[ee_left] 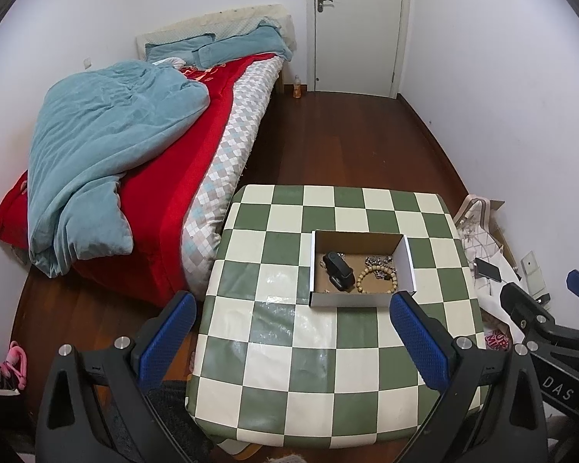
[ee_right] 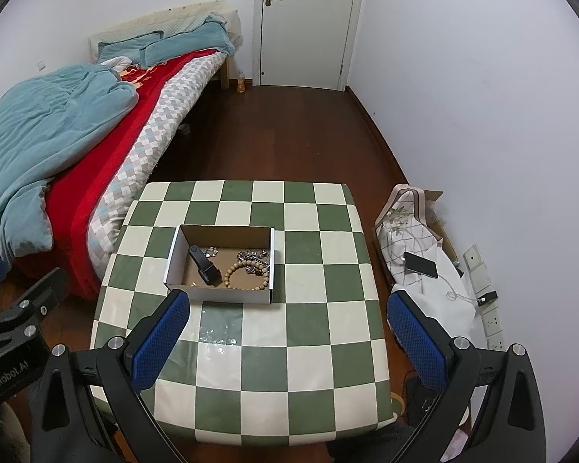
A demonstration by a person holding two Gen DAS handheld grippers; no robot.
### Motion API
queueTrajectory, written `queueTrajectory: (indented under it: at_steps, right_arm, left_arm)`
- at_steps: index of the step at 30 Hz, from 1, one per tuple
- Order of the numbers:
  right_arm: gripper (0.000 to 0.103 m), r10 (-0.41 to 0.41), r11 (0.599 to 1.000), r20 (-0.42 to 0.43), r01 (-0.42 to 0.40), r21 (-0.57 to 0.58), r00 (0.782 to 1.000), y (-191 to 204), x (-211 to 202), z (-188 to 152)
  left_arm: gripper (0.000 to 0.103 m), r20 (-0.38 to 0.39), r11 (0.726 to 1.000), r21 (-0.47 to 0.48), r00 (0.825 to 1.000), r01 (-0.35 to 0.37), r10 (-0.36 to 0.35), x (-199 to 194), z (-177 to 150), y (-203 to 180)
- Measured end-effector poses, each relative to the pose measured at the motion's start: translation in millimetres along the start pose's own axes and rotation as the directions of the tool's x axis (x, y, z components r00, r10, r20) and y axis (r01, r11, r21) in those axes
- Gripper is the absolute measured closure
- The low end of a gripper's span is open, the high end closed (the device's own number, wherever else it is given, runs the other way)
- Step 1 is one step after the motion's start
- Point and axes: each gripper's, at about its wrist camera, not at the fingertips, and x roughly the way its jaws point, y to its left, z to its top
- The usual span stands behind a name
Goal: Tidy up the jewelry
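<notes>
Task items: all jewelry lies inside the cardboard box (ee_right: pixel 220 264), an open-topped tray on the checkered desk (ee_right: pixel 308 332).
Box contents: a black watch (ee_right: pixel 204 268) left of centre, a wooden bead bracelet (ee_right: pixel 247 276) right of centre, and a silver chain (ee_right: pixel 253 256) behind the bracelet; a few small pieces on the box floor are too small to identify.
Bearing from right gripper (ee_right: pixel 287 337): the box lies at about 11 o'clock, ahead and to the left, just beyond the left fingertip (ee_right: pixel 160 337).
Bearing from left gripper (ee_left: pixel 291 337): the box (ee_left: pixel 361 270) lies at about 1 o'clock, with its near right corner just beside the right fingertip (ee_left: pixel 419 341).
Long axis: the box runs left to right across both views; the black watch (ee_left: pixel 337 274) runs front to back with a slight tilt; the wooden bead bracelet (ee_left: pixel 376 279) lies flat as a ring.
Nearer gripper: the two appear about equally close, one on each side of the box; the left sits closer to the watch side, the right to the bracelet side.
Left gripper state: jaws spread wide, nothing held.
Right gripper state: jaws spread wide, nothing held.
Pose: both grippers hover above the near part of the desk, pitched down and forward, clear of every object.
Judgement: no item outside the box is visible on the desk, so the task appears either complete or not begun; a reach into the box requires a forward and inward move.
</notes>
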Motion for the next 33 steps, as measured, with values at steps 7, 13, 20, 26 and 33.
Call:
queueTrajectory:
  at_steps: [7,13,20,26,33]
  right_arm:
    - [0.0,-0.004,1.0,0.001,0.004,-0.002,1.0,0.4,-0.9,-0.7]
    - [0.0,-0.003,1.0,0.005,0.003,0.0,1.0,-1.4,-3.2,-1.5]
    - [0.0,0.001,1.0,0.007,-0.001,-0.003,1.0,-2.6,-5.6,0.0]
    - [0.0,0.005,1.0,0.01,-0.004,-0.005,1.0,-1.9,-9.5,1.1]
    - [0.0,0.0,1.0,0.005,0.0,-0.005,1.0,-0.4,-9.6,1.5]
  left_arm:
    - [0.0,0.0,1.0,-0.003,1.0,0.003,-0.003,0.1,-0.6,2.0]
    - [0.0,0.008,1.0,-0.003,1.0,-0.003,0.003,-2.7,0.7,1.6]
    - [0.0,0.013,1.0,-0.006,1.0,-0.007,0.007,-4.7,1.8,2.0]
    - [0.0,0.021,1.0,-0.005,1.0,-0.02,0.02,-9.0,2.2,3.8]
    - [0.0,0.027,1.0,-0.009,0.999,-0.03,0.03,-11.0,2.3,5.7]
